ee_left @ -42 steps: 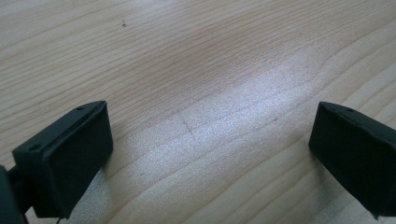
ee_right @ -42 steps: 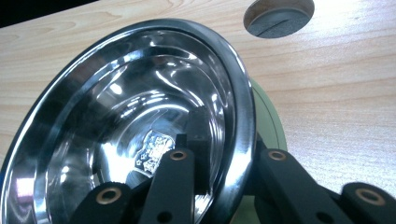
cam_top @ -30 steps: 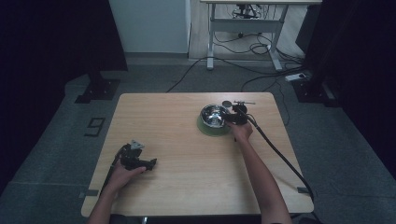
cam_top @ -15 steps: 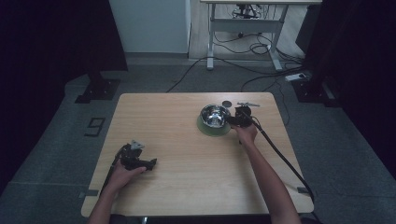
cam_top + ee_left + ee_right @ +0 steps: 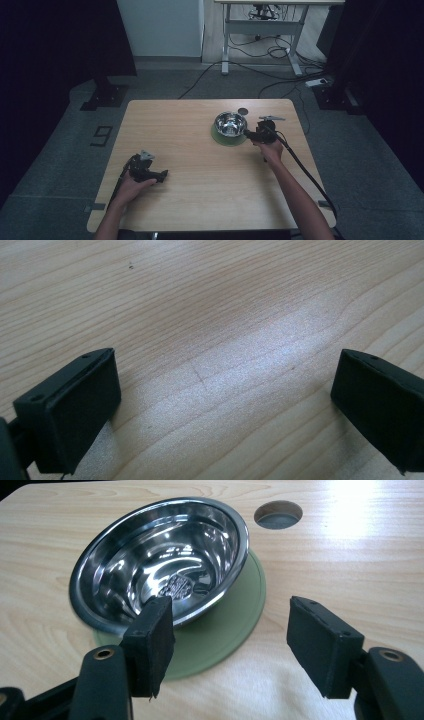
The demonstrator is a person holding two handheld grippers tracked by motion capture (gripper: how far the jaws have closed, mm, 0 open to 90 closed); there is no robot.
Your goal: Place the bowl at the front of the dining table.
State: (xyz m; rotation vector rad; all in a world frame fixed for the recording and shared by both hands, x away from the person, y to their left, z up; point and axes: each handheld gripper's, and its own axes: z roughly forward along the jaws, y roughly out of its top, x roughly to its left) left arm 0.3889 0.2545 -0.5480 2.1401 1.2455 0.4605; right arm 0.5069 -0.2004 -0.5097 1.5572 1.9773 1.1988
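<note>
A shiny steel bowl (image 5: 230,123) (image 5: 160,562) stands empty on a round green mat (image 5: 220,137) (image 5: 220,635) at the back right of the wooden table (image 5: 200,195). My right gripper (image 5: 248,134) (image 5: 230,640) is open just right of the bowl, its jaws pointing at the mat's edge with nothing between them. Near the front left corner, my left gripper (image 5: 161,175) (image 5: 225,400) rests low over bare wood, open and empty.
A round cable hole (image 5: 243,110) (image 5: 278,514) is cut in the table behind the bowl. A black cable (image 5: 305,170) trails from the right gripper off the table's right edge. Desk legs and floor cables (image 5: 270,50) lie beyond the table.
The right gripper has drawn back a little to the right, away from the bowl's rim. The left gripper has stayed still.
</note>
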